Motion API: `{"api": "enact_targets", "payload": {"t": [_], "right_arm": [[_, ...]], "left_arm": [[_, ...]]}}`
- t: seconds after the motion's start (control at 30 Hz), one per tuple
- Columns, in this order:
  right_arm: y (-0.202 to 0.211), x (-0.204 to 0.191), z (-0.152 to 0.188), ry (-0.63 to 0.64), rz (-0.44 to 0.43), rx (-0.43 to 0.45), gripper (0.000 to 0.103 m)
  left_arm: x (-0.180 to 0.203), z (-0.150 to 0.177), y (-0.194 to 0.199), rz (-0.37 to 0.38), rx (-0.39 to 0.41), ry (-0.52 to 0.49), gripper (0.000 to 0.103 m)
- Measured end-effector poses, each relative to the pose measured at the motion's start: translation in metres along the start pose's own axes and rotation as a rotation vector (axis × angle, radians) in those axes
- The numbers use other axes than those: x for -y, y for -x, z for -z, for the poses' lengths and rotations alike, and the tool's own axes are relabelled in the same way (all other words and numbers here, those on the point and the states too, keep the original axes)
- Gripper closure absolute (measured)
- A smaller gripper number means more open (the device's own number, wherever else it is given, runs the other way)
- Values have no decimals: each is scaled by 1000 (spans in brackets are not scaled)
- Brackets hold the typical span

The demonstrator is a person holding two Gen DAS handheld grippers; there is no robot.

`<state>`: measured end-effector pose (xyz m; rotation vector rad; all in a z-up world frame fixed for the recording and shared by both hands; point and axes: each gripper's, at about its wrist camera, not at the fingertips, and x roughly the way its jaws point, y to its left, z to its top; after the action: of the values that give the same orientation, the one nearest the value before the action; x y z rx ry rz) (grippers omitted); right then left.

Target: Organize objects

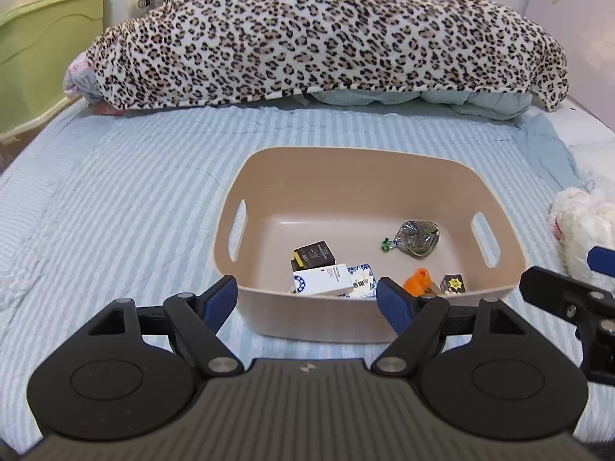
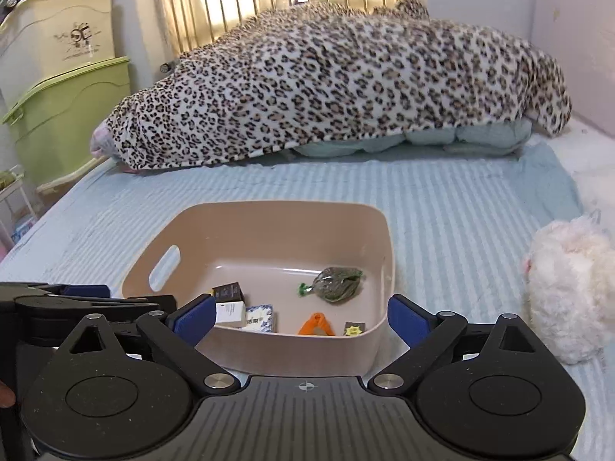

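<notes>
The bed (image 1: pixel 115 192), covered in a blue striped sheet, filled most of both views, with a leopard blanket (image 1: pixel 326 34) heaped across the top of the frame. A tan basket (image 1: pixel 307 199) sat at the centre of the left wrist view and at the lower left of centre in the right wrist view, its long axis running left to right. A white plush toy (image 2: pixel 569 288) lay on the sheet at the right edge, just beside the basket and outside it. Inside, toward the near wall, lay a white box (image 1: pixel 323 278), a black box (image 1: pixel 314 255), a dark green pouch (image 1: pixel 418 239), an orange item (image 1: pixel 417 279) and a small yellow-starred packet (image 1: pixel 453 283). The left gripper (image 1: pixel 307 299) hung spread and empty at the basket's near rim. The right gripper (image 2: pixel 300 319), also spread and empty, was likely the nearer one to the toy, which lay to the right of its fingers.
</notes>
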<state>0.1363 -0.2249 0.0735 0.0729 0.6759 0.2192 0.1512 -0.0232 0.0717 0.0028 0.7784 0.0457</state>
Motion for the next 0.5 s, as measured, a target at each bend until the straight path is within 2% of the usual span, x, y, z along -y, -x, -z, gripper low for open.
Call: {"api": "enact_targets", "payload": {"t": [0.23, 0.5], "right_arm": [[40, 9, 12, -6, 2, 34, 4], [74, 18, 39, -11, -6, 31, 4]], "left_arm": [[-3, 14, 44, 8, 49, -5, 23], [3, 48, 84, 40, 67, -24, 23]]}}
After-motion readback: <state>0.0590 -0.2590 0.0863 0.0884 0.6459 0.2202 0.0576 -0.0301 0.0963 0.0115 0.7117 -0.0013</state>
